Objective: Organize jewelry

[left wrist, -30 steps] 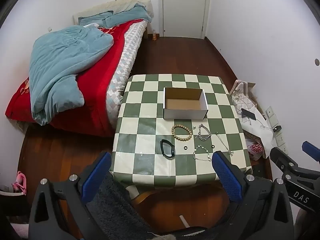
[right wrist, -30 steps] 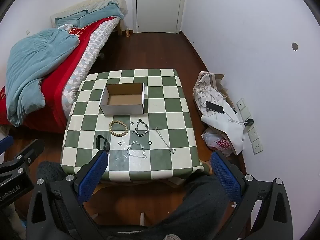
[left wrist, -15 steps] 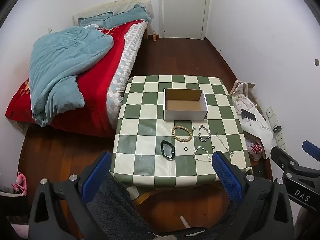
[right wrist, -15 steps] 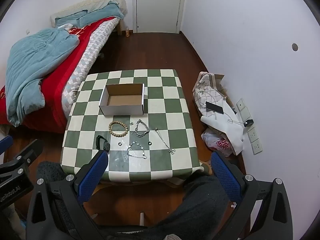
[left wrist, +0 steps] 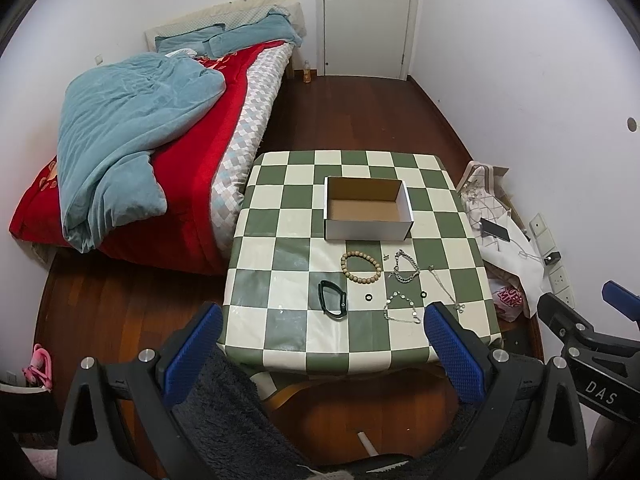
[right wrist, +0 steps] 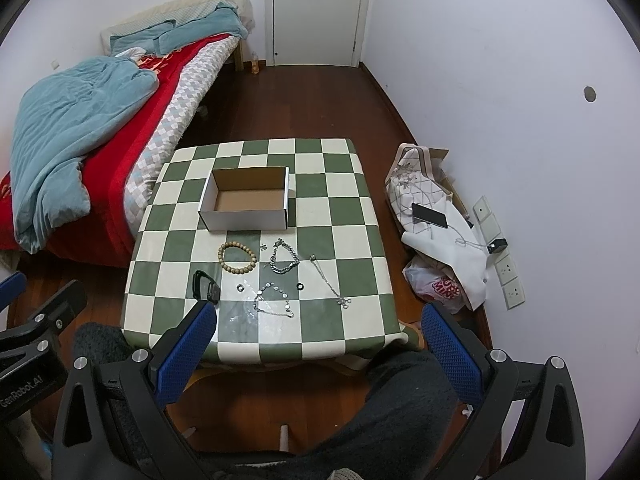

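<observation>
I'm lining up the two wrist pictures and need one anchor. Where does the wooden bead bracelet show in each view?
Left wrist: the bead bracelet lies right of centre on the table, just in front of the box, toward its left end.
Right wrist: the bead bracelet lies left of centre, again just in front of the box.
Shared landmark: the open box, directly behind the bracelet in both views.
</observation>
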Available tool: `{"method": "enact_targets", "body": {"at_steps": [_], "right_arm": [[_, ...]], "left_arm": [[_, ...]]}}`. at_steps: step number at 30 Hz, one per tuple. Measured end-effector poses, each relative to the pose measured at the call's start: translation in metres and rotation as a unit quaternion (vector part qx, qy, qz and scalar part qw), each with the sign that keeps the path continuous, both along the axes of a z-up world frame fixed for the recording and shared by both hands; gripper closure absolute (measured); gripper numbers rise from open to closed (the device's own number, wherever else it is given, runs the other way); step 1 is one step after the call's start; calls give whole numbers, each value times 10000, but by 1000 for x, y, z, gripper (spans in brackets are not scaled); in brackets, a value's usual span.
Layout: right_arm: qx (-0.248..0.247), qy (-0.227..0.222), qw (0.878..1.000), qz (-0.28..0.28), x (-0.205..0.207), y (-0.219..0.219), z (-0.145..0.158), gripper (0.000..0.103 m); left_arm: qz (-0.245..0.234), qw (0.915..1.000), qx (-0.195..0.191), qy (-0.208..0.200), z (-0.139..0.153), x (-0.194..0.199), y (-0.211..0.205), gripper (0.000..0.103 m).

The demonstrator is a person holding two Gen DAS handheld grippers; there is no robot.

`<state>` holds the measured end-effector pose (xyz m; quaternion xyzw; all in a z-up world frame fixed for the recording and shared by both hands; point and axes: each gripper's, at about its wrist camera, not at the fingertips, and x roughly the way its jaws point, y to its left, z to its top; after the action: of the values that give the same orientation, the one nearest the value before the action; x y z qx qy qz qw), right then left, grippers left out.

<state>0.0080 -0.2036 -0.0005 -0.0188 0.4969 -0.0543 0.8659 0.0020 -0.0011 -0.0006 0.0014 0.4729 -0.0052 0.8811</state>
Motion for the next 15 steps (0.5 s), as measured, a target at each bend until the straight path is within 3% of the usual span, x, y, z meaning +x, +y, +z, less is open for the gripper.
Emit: {"method": "enact_targets", "body": {"at_steps": [15], "right_arm": [[6, -19, 10000, 8, -1, 2, 2, 0]], "left_arm": [[8, 10000, -22, -8, 2, 0, -1, 1]]}}
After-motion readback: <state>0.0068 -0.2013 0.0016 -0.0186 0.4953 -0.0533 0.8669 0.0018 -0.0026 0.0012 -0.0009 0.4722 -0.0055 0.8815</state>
